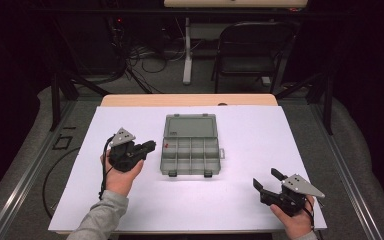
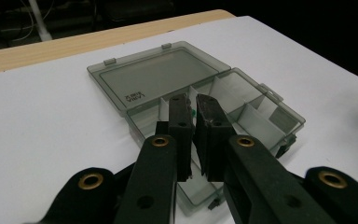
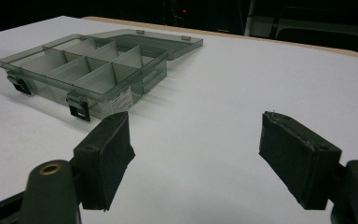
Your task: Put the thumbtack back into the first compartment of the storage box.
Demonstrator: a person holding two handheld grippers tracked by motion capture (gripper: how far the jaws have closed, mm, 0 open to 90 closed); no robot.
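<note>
Two grippers flanking an open organizer box (image 1: 190,150).
Left gripper (image 1: 150,146), jaws nearly closed on something small I cannot identify, is hovering nearer, box at its 3 o'clock; right gripper (image 1: 267,181) is waiting wide open, empty.

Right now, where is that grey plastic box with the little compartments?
In the high view the open organizer box lies mid-table on the white sheet, lid flat toward the far edge. The left gripper is at its left side; the right gripper sits apart, nearer the person.

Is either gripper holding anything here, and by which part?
Right gripper is open and empty. Left gripper, over the organizer box, is nearly closed; any item between its jaws cannot be told.
</note>
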